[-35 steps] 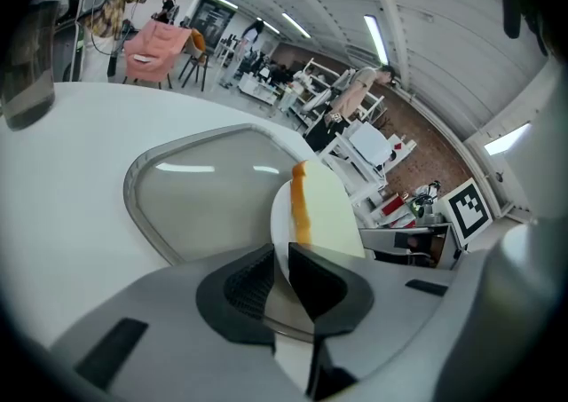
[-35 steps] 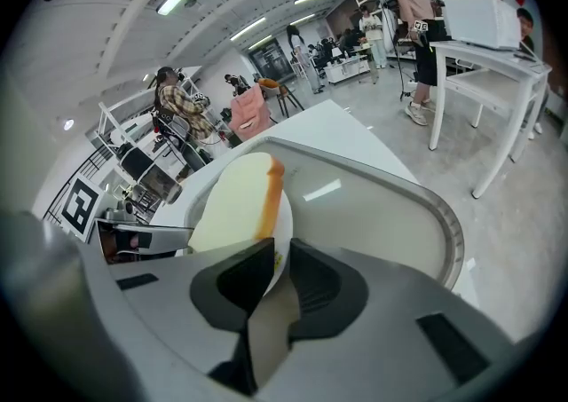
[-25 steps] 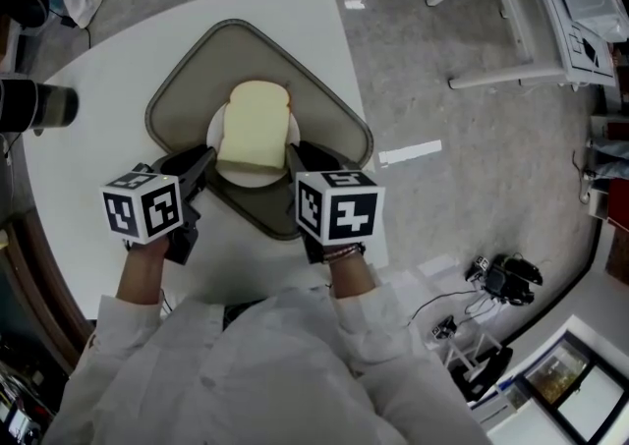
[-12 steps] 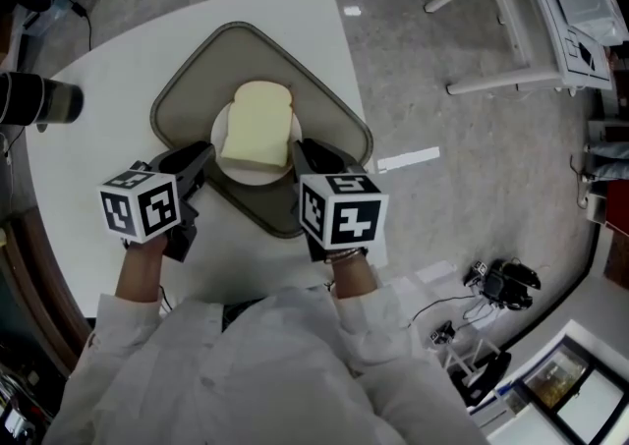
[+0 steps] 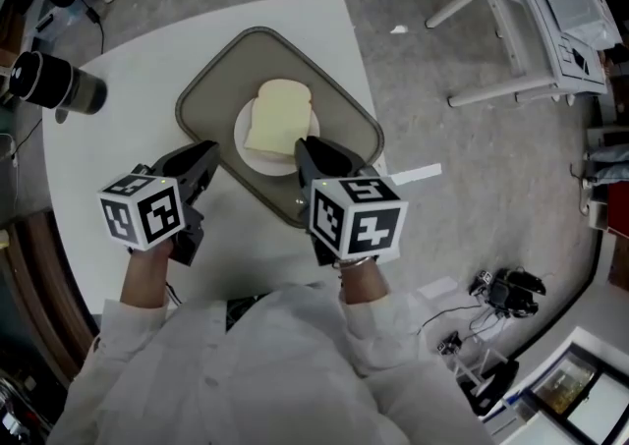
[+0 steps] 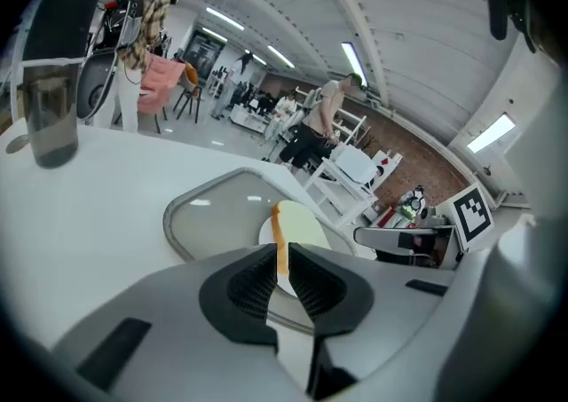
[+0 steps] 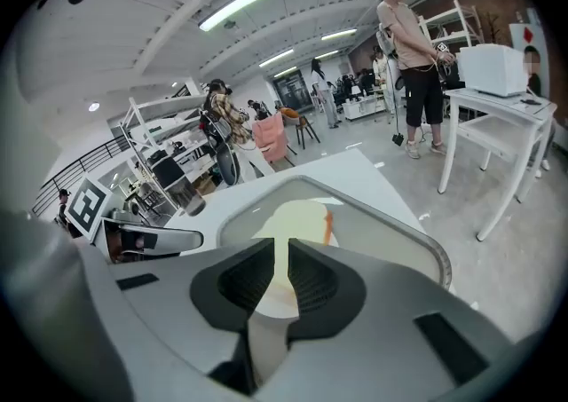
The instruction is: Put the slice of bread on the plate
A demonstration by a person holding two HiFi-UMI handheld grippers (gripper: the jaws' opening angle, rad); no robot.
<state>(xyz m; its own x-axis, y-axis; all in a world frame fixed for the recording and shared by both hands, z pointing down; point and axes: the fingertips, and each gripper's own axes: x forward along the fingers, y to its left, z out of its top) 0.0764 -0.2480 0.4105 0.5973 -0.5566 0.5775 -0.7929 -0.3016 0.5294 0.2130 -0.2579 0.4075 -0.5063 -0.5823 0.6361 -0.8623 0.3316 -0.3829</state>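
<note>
White bread slice (image 5: 279, 117) lies flat on the plate (image 5: 246, 150), mid-frame, inside the tray (image 5: 208, 104) on the bench (image 5: 98, 168). It hasn't shifted over the last second. The left gripper (image 5: 202, 152) has drifted clear of the plate, while the right gripper (image 5: 306, 146) is still at its near rim. Placement looks done. Both sets of jaws are all but together, with nothing between them.

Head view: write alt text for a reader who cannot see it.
A slice of bread lies on a white plate, inside a grey tray on a white table. The left gripper and right gripper point toward it from the near side; a dark cup stands at the table's left.
</note>
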